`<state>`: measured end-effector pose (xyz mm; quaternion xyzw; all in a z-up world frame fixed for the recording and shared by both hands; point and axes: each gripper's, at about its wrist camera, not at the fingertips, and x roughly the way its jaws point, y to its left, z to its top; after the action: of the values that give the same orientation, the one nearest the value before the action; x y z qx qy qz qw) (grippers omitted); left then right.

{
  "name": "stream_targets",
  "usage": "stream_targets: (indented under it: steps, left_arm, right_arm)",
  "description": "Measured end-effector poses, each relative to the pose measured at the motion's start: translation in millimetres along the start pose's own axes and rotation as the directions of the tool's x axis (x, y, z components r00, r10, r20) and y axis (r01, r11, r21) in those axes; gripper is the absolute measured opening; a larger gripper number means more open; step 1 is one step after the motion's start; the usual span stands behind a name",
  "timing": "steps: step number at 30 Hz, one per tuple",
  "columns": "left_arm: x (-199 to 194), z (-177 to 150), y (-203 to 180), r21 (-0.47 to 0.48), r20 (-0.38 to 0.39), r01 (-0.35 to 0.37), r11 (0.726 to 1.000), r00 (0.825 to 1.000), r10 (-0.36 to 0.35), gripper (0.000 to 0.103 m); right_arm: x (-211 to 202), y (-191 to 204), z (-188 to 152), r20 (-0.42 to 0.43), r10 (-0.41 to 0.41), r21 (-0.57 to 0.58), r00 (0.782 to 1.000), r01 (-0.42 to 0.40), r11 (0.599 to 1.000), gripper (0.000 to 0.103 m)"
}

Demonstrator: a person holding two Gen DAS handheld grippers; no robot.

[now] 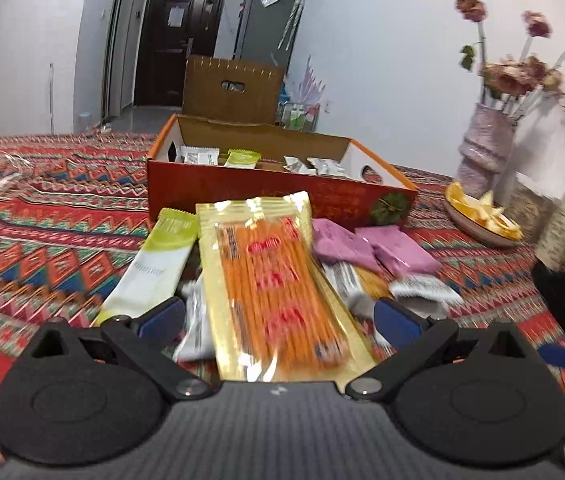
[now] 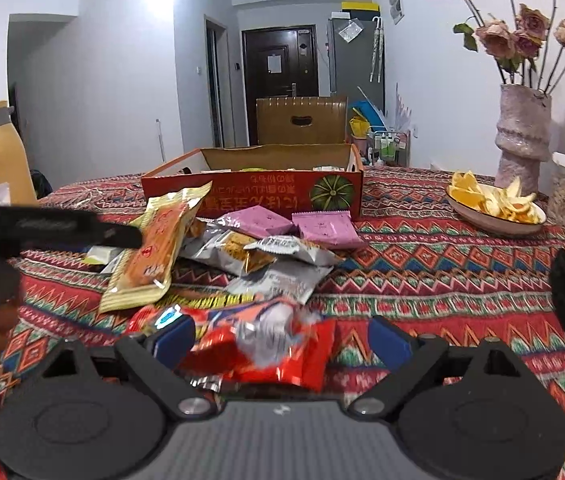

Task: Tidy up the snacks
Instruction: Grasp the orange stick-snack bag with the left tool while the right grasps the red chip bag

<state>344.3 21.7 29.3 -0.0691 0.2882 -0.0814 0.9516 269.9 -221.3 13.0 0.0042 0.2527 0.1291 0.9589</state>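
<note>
- Left wrist view: patterned cloth (image 1: pixel 42 216) covers the table; white cable (image 1: pixel 6 178) lies at far left.
- Green-and-white sachet (image 1: pixel 154 260) lies flat, just left of the yellow stick pack (image 1: pixel 274 280).
- Left gripper (image 1: pixel 278 320) jaws stand wide; stick pack lies between them and reaches back under the body. Pads do not appear to press it (picture blurred, contact not certain).
- Grey packets (image 1: pixel 198 332) lie under and beside the stick pack; two pink packets (image 1: pixel 362 248) lie right of it, near the box front.
- Red box (image 1: pixel 274 196) stands open behind the pile, with small white and green packets inside.
- Plate (image 1: pixel 478 228) of orange peel sits right of the box; vase (image 1: pixel 482 148) with dried roses behind it.
- Right wrist view: yellow flask (image 2: pixel 0 156) at far left; part of the left gripper crosses the left edge.
- Stick pack leans up on the pile, tilted; grey packets and pink packets to its right, box behind.
- Right gripper (image 2: pixel 282 340) jaws wide apart; red packet (image 2: pixel 258 352) lies between them on the cloth, touching the left pad (not clamped, right pad well clear).
- Plate and vase at right.
</note>
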Motion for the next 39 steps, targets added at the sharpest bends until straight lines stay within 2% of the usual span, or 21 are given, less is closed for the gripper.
stream_targets:
  steps: [6, 7, 8, 11, 14, 16, 18, 21, 24, 26, 29, 34, 36, 38, 39]
  left_arm:
    - [48.2, 14.9, 7.0, -0.016, -0.042, 0.001, 1.000, 0.999, -0.001, 0.102]
    - [51.8, 15.3, 8.4, -0.019, -0.050, 0.004, 1.000, 0.999, -0.005, 0.099]
    - [55.8, 14.9, 9.7, -0.021, -0.061, 0.008, 1.000, 0.998, -0.009, 0.086]
    - [55.0, 13.4, 11.2, -0.010, -0.057, 0.011, 1.000, 0.998, -0.012, 0.065]
    - [40.9, 14.1, 13.6, -0.010, -0.043, 0.015, 1.000, 0.999, -0.015, 0.054]
    - [28.0, 14.0, 14.9, -0.010, -0.032, 0.034, 0.999, 0.999, -0.034, 0.051]
    - [15.0, 11.9, 14.1, -0.002, -0.027, 0.035, 0.999, 0.999, -0.035, 0.051]
    - [-11.2, 5.8, 12.2, 0.019, -0.017, 0.037, 0.999, 0.999, -0.037, 0.051]
    - [-37.4, -2.1, 14.9, 0.018, -0.011, 0.041, 0.999, 0.999, -0.041, 0.051]
    - [-50.5, -8.4, 16.8, 0.023, -0.016, 0.029, 0.999, 0.999, -0.028, 0.051]
    - [-65.9, -22.2, 16.3, 0.045, -0.032, 0.007, 0.999, 0.999, -0.006, 0.051]
    - [-78.6, -50.5, 6.7, 0.073, -0.092, 0.027, 0.997, 0.996, -0.021, 0.051]
    - [-82.1, -60.4, 0.2, 0.085, -0.110, 0.043, 0.995, 0.993, -0.034, 0.055]
    - [-82.7, -70.4, -4.1, 0.090, -0.133, 0.044, 0.995, 0.991, -0.031, 0.070]
    - [-82.8, -75.0, -6.3, 0.099, -0.142, 0.035, 0.994, 0.990, -0.021, 0.071]
  right_arm:
    - [18.2, 3.8, 11.2, -0.015, 0.067, -0.070, 0.998, -0.068, 0.995, 0.093]
    - [19.8, 3.9, 13.1, -0.022, 0.087, -0.085, 0.996, -0.089, 0.992, 0.093]
    - [21.5, 3.2, 15.2, -0.034, 0.115, -0.100, 0.993, -0.118, 0.988, 0.093]
    - [24.4, 0.1, 21.1, -0.072, 0.203, -0.154, 0.977, -0.212, 0.965, 0.093]
    - [27.4, 1.6, 23.9, -0.131, 0.261, -0.252, 0.956, -0.287, 0.924, 0.094]
    - [33.8, 4.8, 22.7, -0.175, 0.279, -0.327, 0.944, -0.323, 0.888, 0.095]
    - [41.9, 8.2, 19.9, -0.199, 0.285, -0.371, 0.938, -0.341, 0.864, 0.096]
    - [59.2, 17.2, 20.2, -0.215, 0.250, -0.414, 0.944, -0.321, 0.852, 0.096]
    - [72.2, 23.1, 24.5, -0.213, 0.268, -0.423, 0.940, -0.336, 0.842, 0.096]
    - [82.3, 25.1, 27.7, -0.230, 0.268, -0.387, 0.936, -0.340, 0.857, 0.092]
    - [83.1, 26.4, 27.6, -0.219, 0.236, -0.331, 0.947, -0.300, 0.895, 0.086]
    - [53.1, 23.2, 12.8, -0.201, 0.193, -0.239, 0.960, -0.239, 0.941, 0.064]
    - [34.0, 21.3, 4.3, -0.197, 0.182, -0.206, 0.963, -0.222, 0.953, 0.057]
    - [16.7, 17.4, -6.1, -0.192, 0.166, -0.142, 0.967, -0.195, 0.970, 0.057]
    - [7.5, 15.0, -11.4, -0.187, 0.150, -0.106, 0.971, -0.171, 0.980, 0.057]
